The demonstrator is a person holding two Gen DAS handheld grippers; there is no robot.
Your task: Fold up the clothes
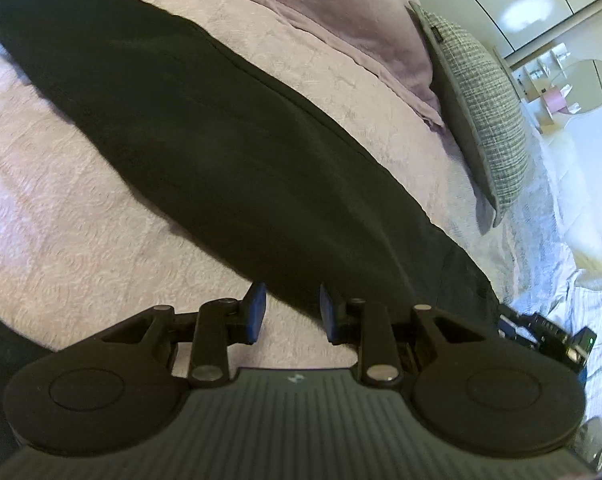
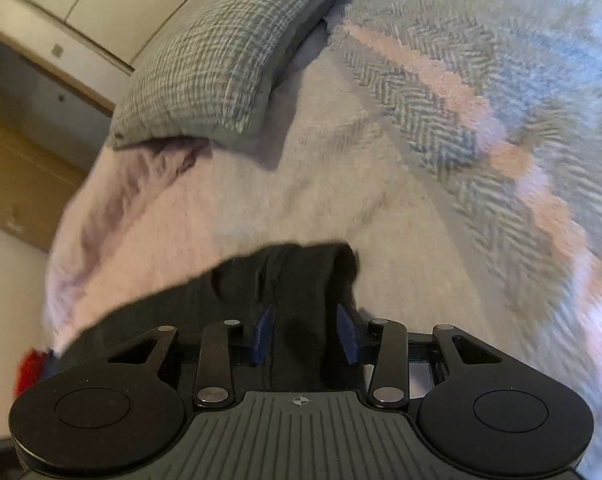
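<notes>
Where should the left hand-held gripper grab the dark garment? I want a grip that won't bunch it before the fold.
Probably its near edge, the strip of dark garment just ahead of the open left hand-held gripper. Come in low over the quilted bedspread, from the gripper's own side, one finger under the hem. The cloth lies flat and long there, so an edge pinch should lift it cleanly.

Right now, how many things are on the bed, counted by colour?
Black: 1, the long garment
Grey checked: 1, the pillow
Lilac: 1, the crumpled sheet
Grey and pink zigzag: 1, the blanket
Total: 4
</notes>
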